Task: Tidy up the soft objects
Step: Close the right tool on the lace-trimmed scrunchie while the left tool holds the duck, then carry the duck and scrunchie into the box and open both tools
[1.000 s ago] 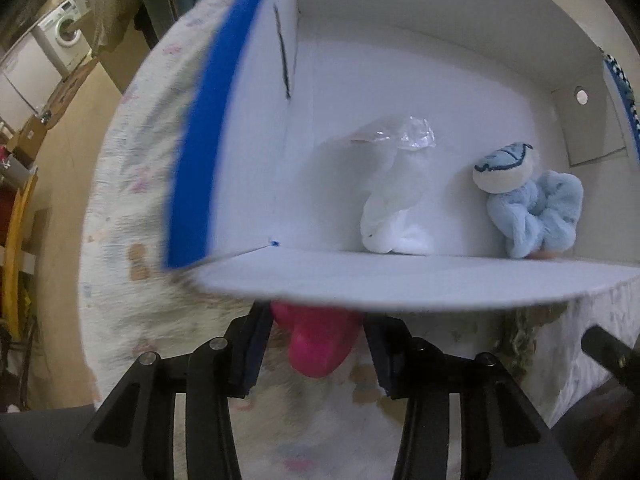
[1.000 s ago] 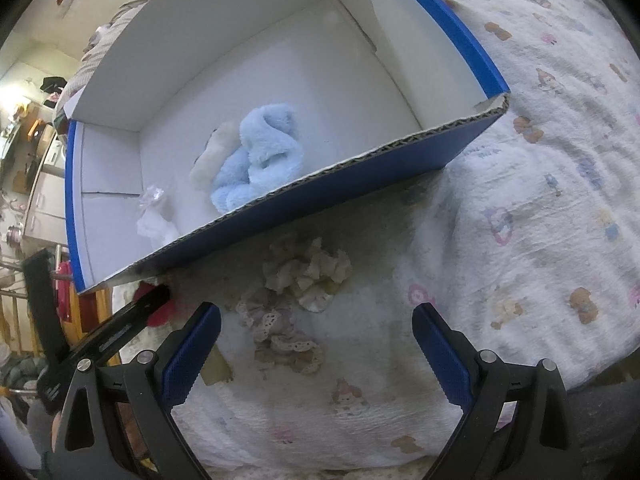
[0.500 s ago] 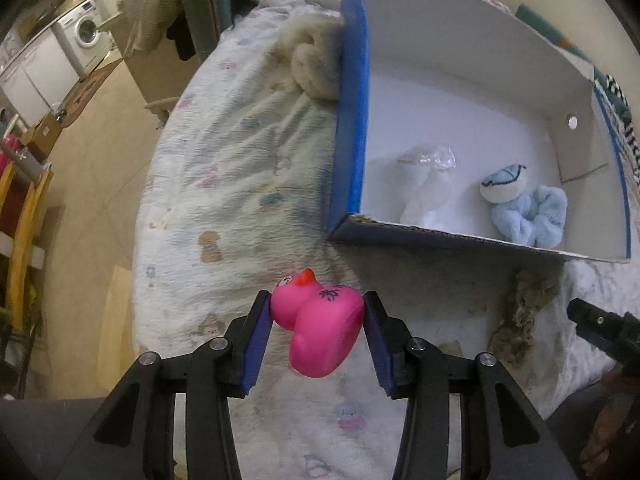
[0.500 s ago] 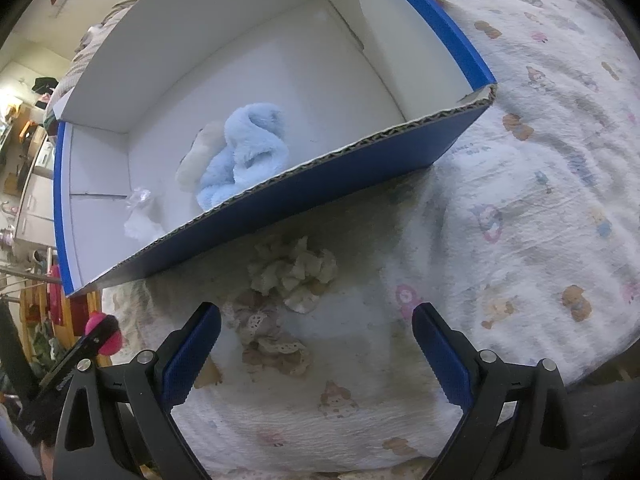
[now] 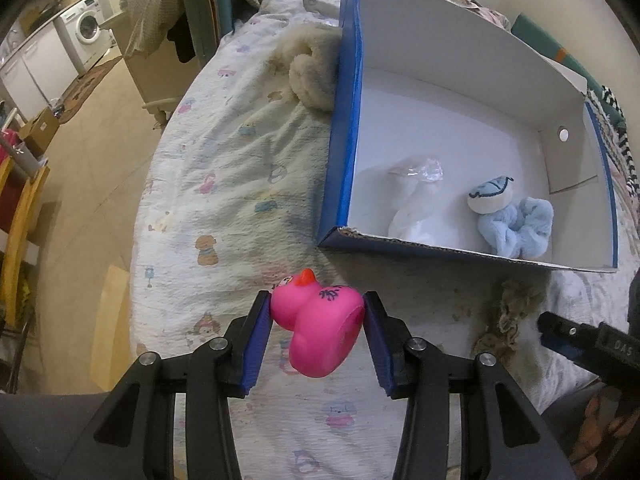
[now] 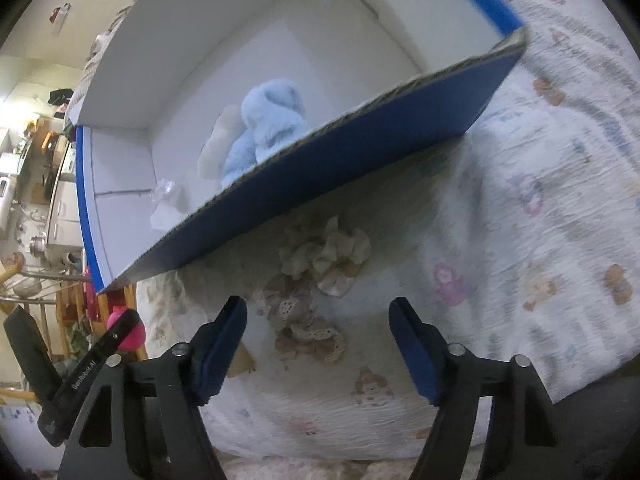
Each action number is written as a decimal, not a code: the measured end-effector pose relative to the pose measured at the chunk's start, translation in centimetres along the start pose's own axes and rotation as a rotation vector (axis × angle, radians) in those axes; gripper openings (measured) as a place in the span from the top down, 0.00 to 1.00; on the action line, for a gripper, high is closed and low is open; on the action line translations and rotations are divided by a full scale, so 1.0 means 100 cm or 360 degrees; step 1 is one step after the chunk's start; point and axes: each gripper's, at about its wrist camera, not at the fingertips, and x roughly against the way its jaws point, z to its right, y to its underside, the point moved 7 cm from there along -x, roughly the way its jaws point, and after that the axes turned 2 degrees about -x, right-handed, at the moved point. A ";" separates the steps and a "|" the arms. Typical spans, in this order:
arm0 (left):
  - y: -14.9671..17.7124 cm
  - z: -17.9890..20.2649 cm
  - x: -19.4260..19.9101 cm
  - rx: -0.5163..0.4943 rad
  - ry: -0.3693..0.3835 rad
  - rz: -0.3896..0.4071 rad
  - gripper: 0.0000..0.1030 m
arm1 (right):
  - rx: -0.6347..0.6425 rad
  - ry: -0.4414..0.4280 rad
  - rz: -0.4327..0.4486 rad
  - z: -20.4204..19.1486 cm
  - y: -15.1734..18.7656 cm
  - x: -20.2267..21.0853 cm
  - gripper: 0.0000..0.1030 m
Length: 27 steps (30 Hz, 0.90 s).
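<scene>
The left gripper is clamped on a pink duck, its blue pads pressing the toy's two sides, and holds it above the bed, just off the near left corner of the box. The duck's orange beak points toward the box.

The box, blue outside and white inside, sits open on the printed bedspread. Inside it, against the near wall, lie a white bag with crinkled clear plastic at its top and, further from the duck, a blue scrunchie with a small round pale plush touching it. A cream fluffy thing rests on the bed against the box's left outer wall, toward its far end.

The right gripper hangs with its jaws wide apart and nothing between them, just above a lace scrunchie that lies on the bed close outside the box's near wall. From that side the left gripper shows at the box's left corner, pink peeking past it.
</scene>
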 end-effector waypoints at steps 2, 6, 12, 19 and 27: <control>0.000 0.000 0.000 0.0001 0.0001 -0.0005 0.60 | 0.0017 -0.0020 -0.0026 -0.005 0.002 -0.004 0.37; 0.001 0.003 -0.004 -0.0012 -0.0010 -0.0017 0.59 | 0.0108 0.0002 -0.0099 -0.017 0.009 -0.020 0.37; 0.003 -0.002 -0.010 -0.0011 -0.0039 -0.0030 0.60 | 0.0313 0.0154 -0.0217 -0.032 0.024 -0.049 0.88; 0.007 -0.009 -0.012 -0.0007 -0.0092 -0.0034 0.60 | 0.0434 -0.0010 -0.0168 -0.045 0.045 -0.019 0.89; 0.011 -0.009 -0.003 -0.0035 -0.0146 0.0003 0.60 | 0.0460 -0.0073 -0.0104 -0.056 0.037 -0.002 0.89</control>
